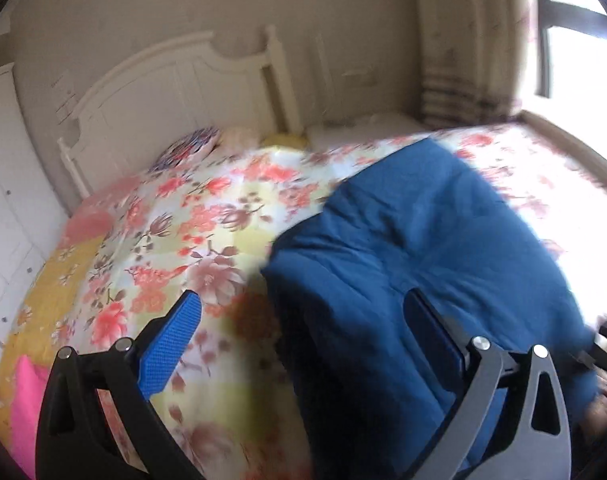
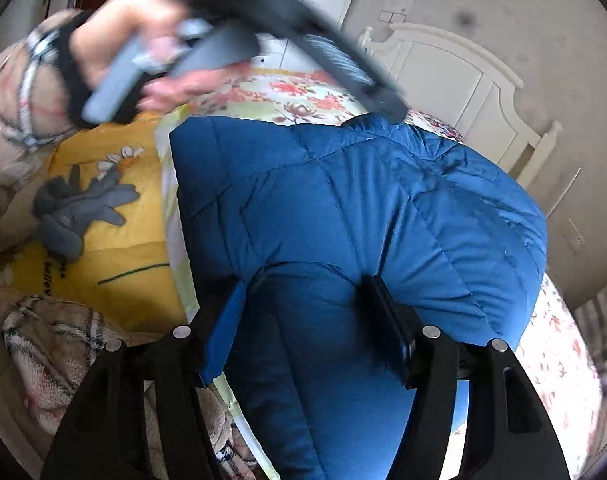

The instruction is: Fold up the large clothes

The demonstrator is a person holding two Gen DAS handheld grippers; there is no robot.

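Blue quilted puffer jacket [image 2: 343,208] folded into a thick bundle on the bed, lying on a floral quilt [image 1: 183,216] of red and pink blooms on pale yellow. In the left wrist view, the jacket filling the 3-to-6 o'clock part of the frame, quilt spreading from 9 to 12 o'clock, white headboard [image 1: 175,84] behind at 11 o'clock, window [image 1: 575,40] and curtain at 1 to 2 o'clock. Left claw [image 1: 303,320] spread wide: blue-padded finger over bare quilt at 7 o'clock, the other finger over the jacket at 5 o'clock, pads pressing nothing, whole view motion-blurred. In the right wrist view, right claw [image 2: 307,304] roughly half open, a thick fold of the jacket bulging up between its fingers; dark right-hand finger sunk against the fabric, blue-padded finger close at the fold's left edge; real clamping or mere straddling impossible to tell. At 9 o'clock of the jacket, a yellow cushion [image 2: 103,216] with a grey glove-shaped print, a beige plaid blanket [image 2: 51,344] below it at 7 o'clock. At 11 o'clock, blurred, the person's left hand [image 2: 119,36] in a plaid sleeve with dark cuff, gripping the grey handle of the left tool, its arm reaching across the top of the frame above the jacket's far edge.
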